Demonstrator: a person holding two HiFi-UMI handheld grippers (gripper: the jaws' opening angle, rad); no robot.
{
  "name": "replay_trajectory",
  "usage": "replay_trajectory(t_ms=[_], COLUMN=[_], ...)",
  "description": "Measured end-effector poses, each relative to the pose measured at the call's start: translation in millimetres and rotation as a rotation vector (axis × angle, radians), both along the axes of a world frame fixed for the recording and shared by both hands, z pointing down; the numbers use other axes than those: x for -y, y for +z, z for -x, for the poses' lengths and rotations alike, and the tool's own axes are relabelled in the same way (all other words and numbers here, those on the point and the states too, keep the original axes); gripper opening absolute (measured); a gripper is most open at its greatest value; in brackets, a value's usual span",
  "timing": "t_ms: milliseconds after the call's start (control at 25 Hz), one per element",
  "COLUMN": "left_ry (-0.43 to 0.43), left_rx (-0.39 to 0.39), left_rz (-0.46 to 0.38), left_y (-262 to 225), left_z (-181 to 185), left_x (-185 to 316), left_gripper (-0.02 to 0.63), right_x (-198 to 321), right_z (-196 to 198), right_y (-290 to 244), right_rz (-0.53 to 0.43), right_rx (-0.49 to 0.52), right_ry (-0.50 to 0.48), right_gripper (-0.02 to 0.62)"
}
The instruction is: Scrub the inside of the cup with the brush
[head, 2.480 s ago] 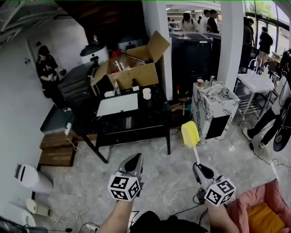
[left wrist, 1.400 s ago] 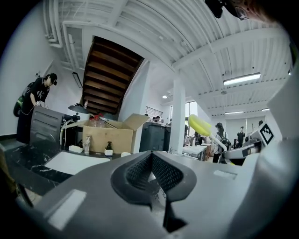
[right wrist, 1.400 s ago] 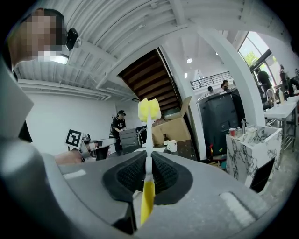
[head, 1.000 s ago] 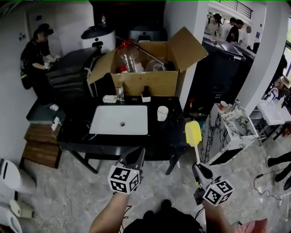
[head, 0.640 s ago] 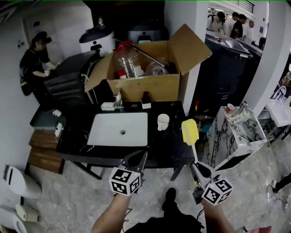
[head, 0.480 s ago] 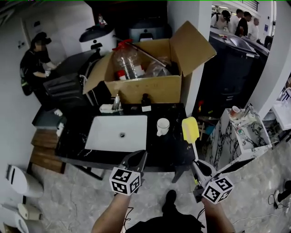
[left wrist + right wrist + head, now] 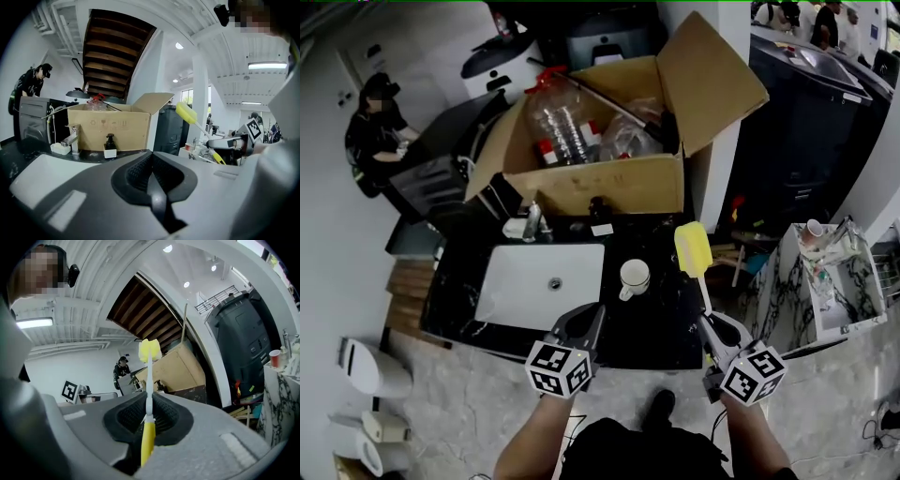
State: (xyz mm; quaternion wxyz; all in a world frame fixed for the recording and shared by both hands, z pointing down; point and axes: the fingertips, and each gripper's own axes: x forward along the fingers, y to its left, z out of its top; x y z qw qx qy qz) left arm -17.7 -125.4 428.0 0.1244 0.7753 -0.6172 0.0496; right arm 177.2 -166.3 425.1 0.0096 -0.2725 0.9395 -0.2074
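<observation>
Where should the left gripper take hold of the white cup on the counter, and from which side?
Probably its handle, from the near side. The cup stands upright with the handle turned toward the left gripper, which is shut and empty. That grip leaves the mouth free for the brush in the right gripper.

Open counter [image 7: 661,323] at the cup's [image 7: 633,277] three to six o'clock; sink [image 7: 525,291] at nine, cardboard box [image 7: 609,187] blocks twelve.

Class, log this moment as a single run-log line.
left tool: shut, empty | right tool: shut on brush | cup: upright on black counter beside sink, untouched
</observation>
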Motion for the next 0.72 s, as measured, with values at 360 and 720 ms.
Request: replay_trajectory(t_ms=[360, 720], left_ry=[0.105, 0.405], left_rx=[-0.06, -0.111], left_rz=[0.022, 0.047], left_y=[19.6, 43.3], left_z=[14.3, 35.6], left_x=[45.8, 78.3], left_gripper=[0.043, 0.101], right_x=[16.1, 36.3], right_z=[38.3, 77.7], right_y=[23.7, 34.0], right_rz=[0.051, 0.077], right_rx=[-0.066, -0.174], right_ry=[-0.018, 0.155], right_gripper=[0.035, 0.035])
